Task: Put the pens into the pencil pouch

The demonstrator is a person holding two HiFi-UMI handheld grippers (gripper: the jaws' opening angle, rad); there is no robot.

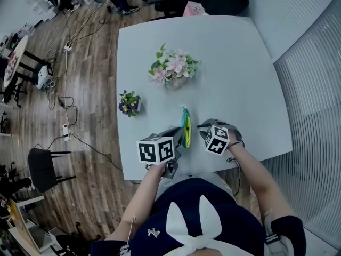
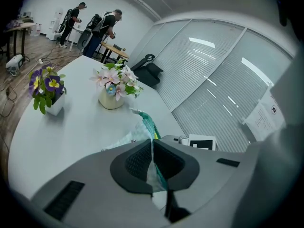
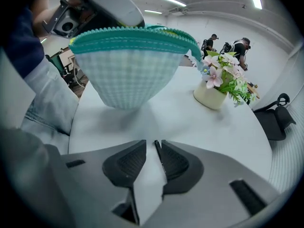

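The pencil pouch [image 1: 185, 127] is teal mesh with a zip edge and hangs upright above the white table [image 1: 234, 63] near its front edge. My left gripper [image 1: 177, 135] is shut on the pouch's near end; in the left gripper view the pouch [image 2: 144, 122] runs up from between the pads [image 2: 137, 161]. In the right gripper view the pouch [image 3: 128, 75] hangs ahead with its mouth upward. My right gripper [image 3: 153, 148] points steeply down at the table. Its jaws are apart over a thin black pen [image 3: 159, 156], which lies close to the right pad. From the head view the right gripper [image 1: 205, 127] is just right of the pouch.
A cream vase of pink flowers [image 1: 173, 68] stands mid-table, and a small pot of purple flowers [image 1: 129, 103] stands near the left edge. The table's front edge is just below the grippers. Two people stand far off across the room [image 2: 97, 25], and a black chair [image 2: 149, 72] sits beyond the table.
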